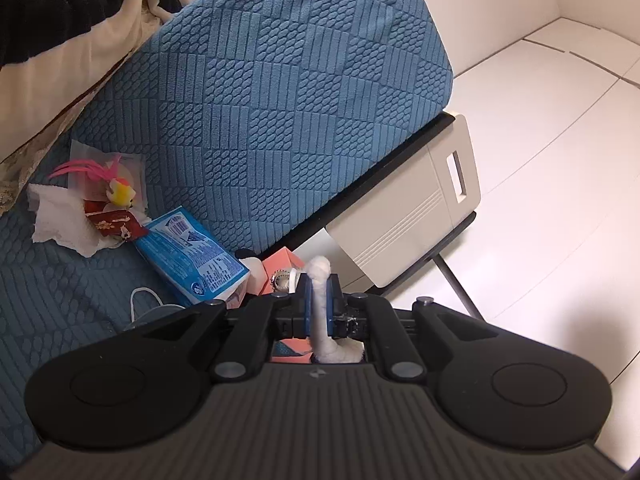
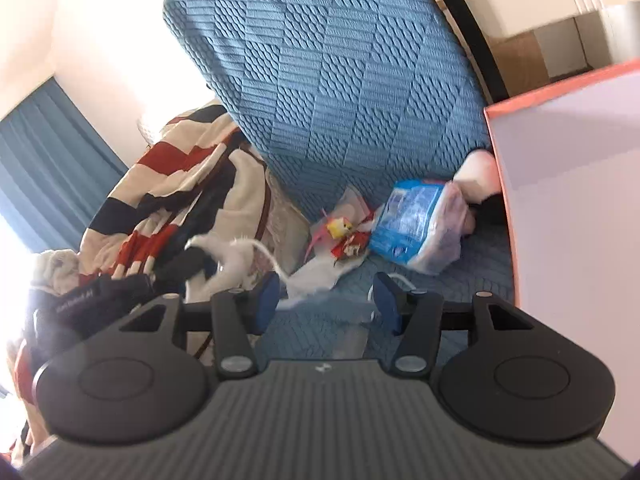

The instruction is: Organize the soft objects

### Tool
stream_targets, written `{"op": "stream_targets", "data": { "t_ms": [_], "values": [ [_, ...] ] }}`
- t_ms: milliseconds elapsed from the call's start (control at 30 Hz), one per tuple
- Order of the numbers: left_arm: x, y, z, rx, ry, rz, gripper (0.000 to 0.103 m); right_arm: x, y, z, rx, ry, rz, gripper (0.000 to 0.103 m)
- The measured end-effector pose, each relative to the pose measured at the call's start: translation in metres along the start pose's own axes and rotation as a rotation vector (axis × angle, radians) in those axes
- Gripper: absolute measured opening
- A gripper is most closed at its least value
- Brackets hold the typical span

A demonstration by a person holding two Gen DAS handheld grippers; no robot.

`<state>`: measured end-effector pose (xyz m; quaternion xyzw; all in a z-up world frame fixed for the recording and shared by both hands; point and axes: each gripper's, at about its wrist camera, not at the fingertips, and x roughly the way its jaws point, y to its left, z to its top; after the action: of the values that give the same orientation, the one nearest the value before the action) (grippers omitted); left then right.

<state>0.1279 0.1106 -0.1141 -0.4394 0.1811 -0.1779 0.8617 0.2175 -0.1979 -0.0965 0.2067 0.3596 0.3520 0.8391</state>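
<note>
Left gripper pinches a white cloth, limp and light. Right gripper stands half-open, empty, over the sofa seat's front edge.

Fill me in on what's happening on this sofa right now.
A person with a claw in each hand is tidying soft things on a blue sofa. The left claw is shut on a white soft item, held above a pink box. The right claw stands open with nothing between its pads, pointing toward crumpled white tissue, a blue tissue pack and a small toy on the seat. A striped blanket is piled beside them.
</note>
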Motion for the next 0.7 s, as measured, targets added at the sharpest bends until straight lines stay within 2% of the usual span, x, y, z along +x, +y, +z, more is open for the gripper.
{"op": "stream_targets", "data": {
  "t_ms": [133,300,367,433,533,700],
  "values": [
    [0.001,0.000,0.000,-0.003,0.005,-0.004,0.008,0.010,-0.003,-0.006,0.043,0.026,-0.004,0.056],
    [0.003,-0.001,-0.001,-0.012,0.022,-0.028,0.008,0.025,-0.013,-0.006,0.153,0.045,0.038,0.055],
    [0.004,0.000,-0.001,-0.019,0.037,-0.040,0.008,0.031,-0.018,-0.007,0.197,0.053,0.013,0.054],
    [0.006,0.001,-0.001,-0.028,0.055,-0.050,0.008,0.035,-0.020,-0.008,0.201,0.061,-0.006,0.030],
    [0.008,0.003,-0.003,-0.047,0.082,-0.060,0.008,0.040,-0.019,-0.008,0.202,0.071,-0.017,0.011],
    [0.016,0.003,-0.008,-0.063,0.152,-0.090,0.008,0.044,-0.016,-0.005,0.170,0.069,-0.034,0.006]
  ]
}}
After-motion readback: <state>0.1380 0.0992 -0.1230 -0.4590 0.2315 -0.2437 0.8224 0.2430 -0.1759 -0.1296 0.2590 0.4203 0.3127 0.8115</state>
